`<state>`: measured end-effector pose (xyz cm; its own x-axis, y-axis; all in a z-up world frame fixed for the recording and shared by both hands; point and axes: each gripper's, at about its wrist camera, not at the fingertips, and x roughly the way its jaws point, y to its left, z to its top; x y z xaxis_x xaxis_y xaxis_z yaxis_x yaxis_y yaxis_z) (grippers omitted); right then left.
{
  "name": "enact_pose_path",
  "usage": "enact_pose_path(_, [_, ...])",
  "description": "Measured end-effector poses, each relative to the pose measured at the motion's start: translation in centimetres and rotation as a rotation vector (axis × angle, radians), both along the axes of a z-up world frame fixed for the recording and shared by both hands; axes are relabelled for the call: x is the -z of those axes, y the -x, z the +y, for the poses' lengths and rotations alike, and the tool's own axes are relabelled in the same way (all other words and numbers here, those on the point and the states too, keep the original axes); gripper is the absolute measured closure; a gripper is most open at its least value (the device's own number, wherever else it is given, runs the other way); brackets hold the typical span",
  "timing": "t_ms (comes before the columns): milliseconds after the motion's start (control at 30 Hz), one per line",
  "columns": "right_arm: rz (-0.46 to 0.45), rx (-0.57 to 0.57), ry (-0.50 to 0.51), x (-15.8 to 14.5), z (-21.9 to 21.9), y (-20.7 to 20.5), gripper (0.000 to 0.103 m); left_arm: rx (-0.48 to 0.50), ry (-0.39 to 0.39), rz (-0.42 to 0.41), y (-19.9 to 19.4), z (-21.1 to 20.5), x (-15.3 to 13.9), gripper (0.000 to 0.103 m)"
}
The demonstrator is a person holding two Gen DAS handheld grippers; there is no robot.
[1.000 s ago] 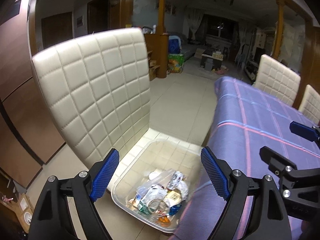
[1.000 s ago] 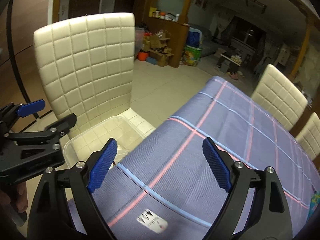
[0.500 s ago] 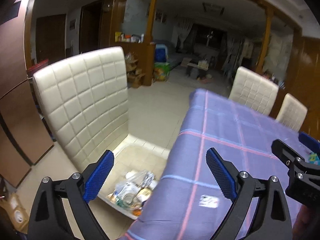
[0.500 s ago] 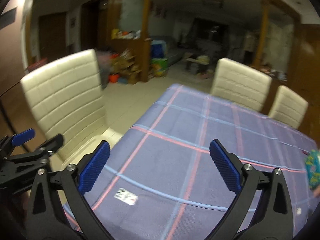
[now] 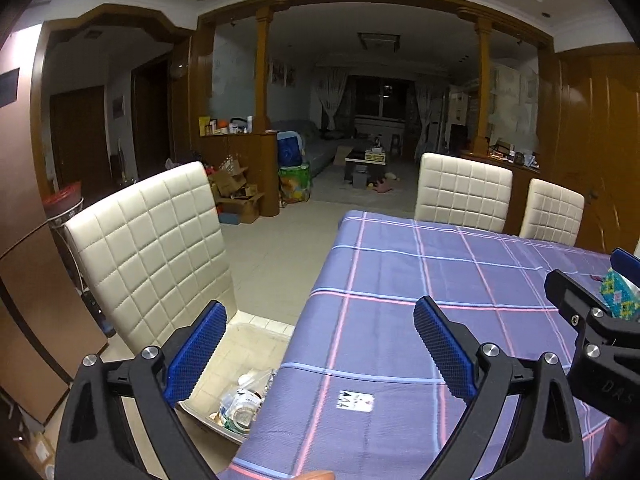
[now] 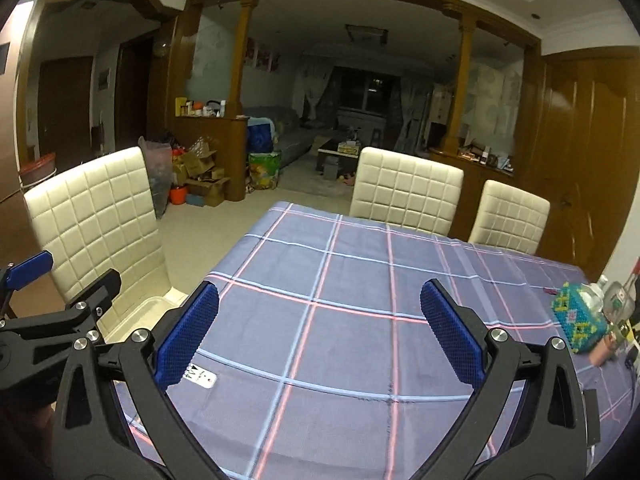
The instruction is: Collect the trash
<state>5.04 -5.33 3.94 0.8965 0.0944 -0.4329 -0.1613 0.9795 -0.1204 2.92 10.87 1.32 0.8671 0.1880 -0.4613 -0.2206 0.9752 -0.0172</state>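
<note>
Dining room, checked tabletop (image 6: pixel 340 320). Trash (image 5: pixel 240 400) already in bin (image 5: pixel 208 416) on chair (image 5: pixel 152 248) off left edge. Small card (image 5: pixel 355 401) left near front edge. Left gripper (image 5: pixel 316 354), right gripper (image 6: pixel 320 332): fingers wide, empty.

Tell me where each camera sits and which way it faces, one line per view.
Left wrist: on the left hand-held gripper, looking along its open fingers over the tablecloth's left edge; trash bin on a white chair; right hand-held gripper at right.
Right wrist: on the right hand-held gripper, open, facing across the tablecloth; left hand-held gripper at left.
Shared: white label, chairs.
</note>
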Motion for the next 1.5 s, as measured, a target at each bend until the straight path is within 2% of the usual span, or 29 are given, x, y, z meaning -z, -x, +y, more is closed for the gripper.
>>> enact_pose_path(133, [-0.026, 0.018, -0.027, -0.7, -1.9, 1.2, 0.004, 0.044, 0.010, -0.016, 0.5, -1.8, -0.9, 0.011])
enact_pose_path(267, [-0.073, 0.066, -0.049, -1.3, -4.0, 2.4, 0.004, 0.060, -0.027, -0.042, 0.8, -4.0, -1.8, 0.011])
enact_pose_path(433, [-0.071, 0.098, -0.091, -1.6, -6.8, 2.6, 0.004, 0.083, -0.061, -0.065, 1.0, -6.5, -2.5, 0.011])
enact_pose_path(700, [-0.070, 0.141, -0.116, -1.5, -9.8, 2.8, 0.004, 0.119, -0.078, -0.058, 0.7, -9.3, -2.6, 0.011])
enact_pose_path(1300, [-0.089, 0.168, -0.144, -1.8, -11.8, 3.8, 0.004, 0.144, -0.127, -0.064, 1.5, -11.6, -2.7, 0.011])
enact_pose_path(1500, [-0.094, 0.171, -0.149, -1.8, -12.1, 3.9, 0.004, 0.160, -0.122, -0.050, 1.5, -11.8, -2.6, 0.011])
